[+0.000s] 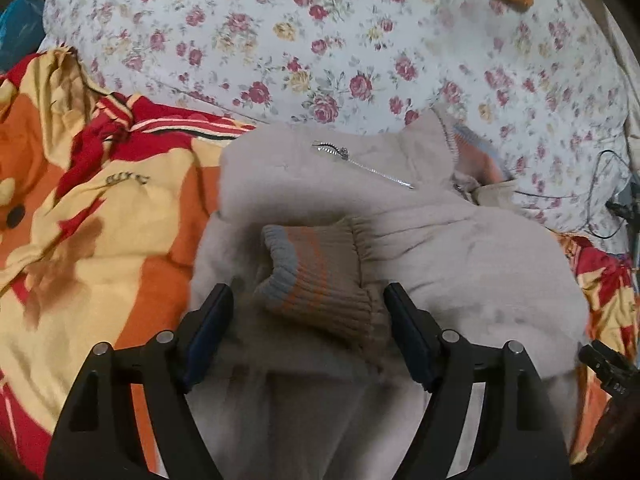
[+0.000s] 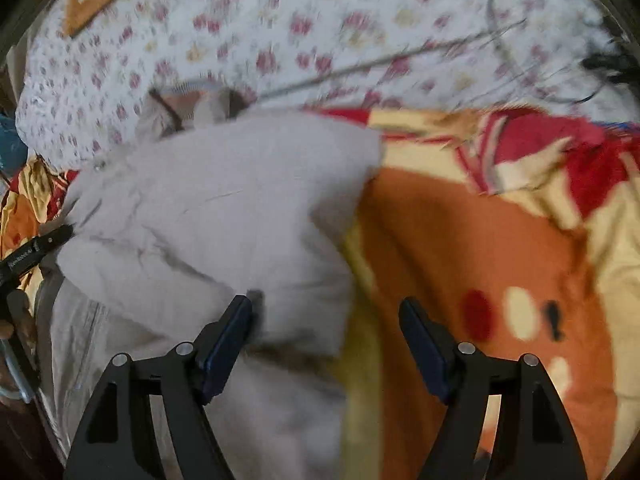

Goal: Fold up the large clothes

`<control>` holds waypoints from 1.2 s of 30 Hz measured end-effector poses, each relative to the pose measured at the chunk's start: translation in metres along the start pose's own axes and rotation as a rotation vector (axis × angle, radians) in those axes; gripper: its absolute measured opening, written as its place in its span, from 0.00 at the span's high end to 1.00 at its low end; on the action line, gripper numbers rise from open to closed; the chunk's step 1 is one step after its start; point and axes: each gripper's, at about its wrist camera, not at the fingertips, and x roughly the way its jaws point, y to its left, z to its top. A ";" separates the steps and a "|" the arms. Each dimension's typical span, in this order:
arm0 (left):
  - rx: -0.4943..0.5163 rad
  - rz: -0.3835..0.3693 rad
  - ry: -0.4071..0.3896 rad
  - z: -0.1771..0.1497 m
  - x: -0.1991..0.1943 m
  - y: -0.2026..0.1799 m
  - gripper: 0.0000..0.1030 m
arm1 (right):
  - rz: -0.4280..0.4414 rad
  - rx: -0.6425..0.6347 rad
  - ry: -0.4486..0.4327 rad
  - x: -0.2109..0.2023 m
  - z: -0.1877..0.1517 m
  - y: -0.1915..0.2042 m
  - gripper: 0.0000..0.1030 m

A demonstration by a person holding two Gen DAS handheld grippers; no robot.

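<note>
A beige zip-up jacket (image 1: 440,248) lies partly folded on the bed, its silver zipper (image 1: 360,164) and collar at the far side. A ribbed sleeve cuff (image 1: 320,276) with grey and orange stripes lies on top of it. My left gripper (image 1: 308,296) is open, its jaws either side of the cuff and just above it. In the right wrist view the jacket (image 2: 224,216) fills the left half. My right gripper (image 2: 326,308) is open over the jacket's right edge, holding nothing.
An orange, yellow and red cartoon blanket (image 1: 100,220) lies under the jacket and also shows in the right wrist view (image 2: 500,240). A white floral quilt (image 1: 320,40) lies beyond. A thin cable (image 2: 400,56) and dark gear (image 1: 624,208) lie at the right.
</note>
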 end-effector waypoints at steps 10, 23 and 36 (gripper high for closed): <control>-0.007 0.009 -0.021 -0.040 -0.053 0.019 0.25 | 0.022 -0.024 -0.016 -0.005 -0.018 0.002 0.20; -0.071 0.027 -0.030 -0.059 -0.044 0.041 0.25 | -0.108 0.117 -0.120 0.010 -0.015 -0.034 1.00; -0.050 0.008 -0.030 -0.086 -0.071 0.048 0.25 | 0.107 0.067 -0.096 -0.017 -0.037 -0.014 0.33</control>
